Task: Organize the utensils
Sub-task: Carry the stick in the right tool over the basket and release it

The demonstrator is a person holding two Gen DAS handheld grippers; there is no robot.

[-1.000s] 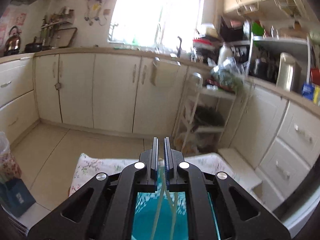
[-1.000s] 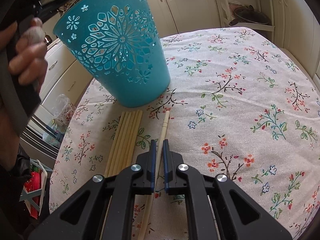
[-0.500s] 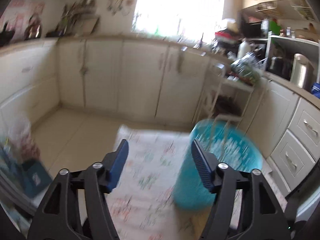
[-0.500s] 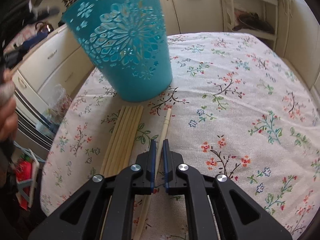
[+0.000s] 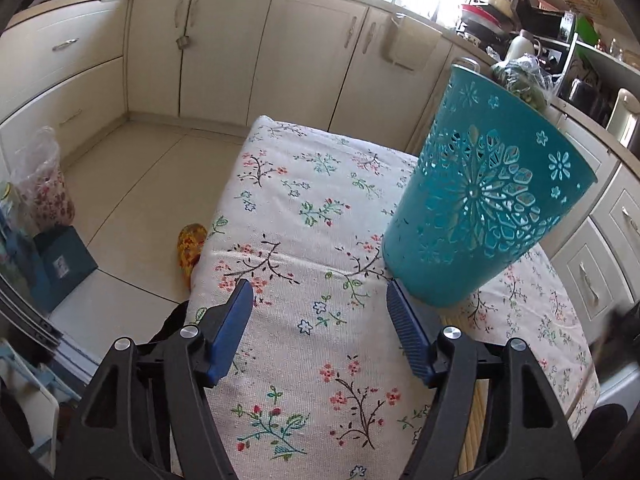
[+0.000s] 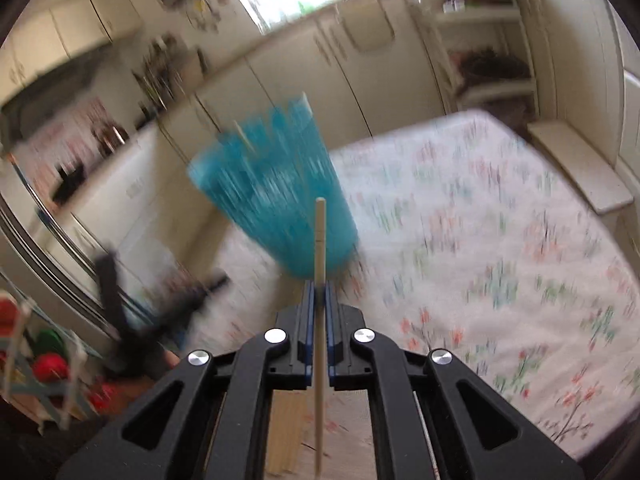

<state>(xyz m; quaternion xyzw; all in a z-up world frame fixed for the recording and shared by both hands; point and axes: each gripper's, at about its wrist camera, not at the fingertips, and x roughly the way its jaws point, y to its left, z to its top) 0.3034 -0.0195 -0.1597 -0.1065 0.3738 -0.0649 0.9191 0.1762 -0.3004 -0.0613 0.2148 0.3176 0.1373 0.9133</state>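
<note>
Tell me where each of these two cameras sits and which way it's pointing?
Left wrist view: sits on the left gripper, looking forward and down over the floral tablecloth toward the cabinets; its two blue-padded fingers stand wide apart, holding nothing.
Right wrist view: sits on the right gripper, looking along a wooden chopstick clamped between its fingers; the picture is motion-blurred.
Shared: both see the teal cutout basket standing on the tablecloth, and loose chopsticks lying near each frame's bottom edge.
</note>
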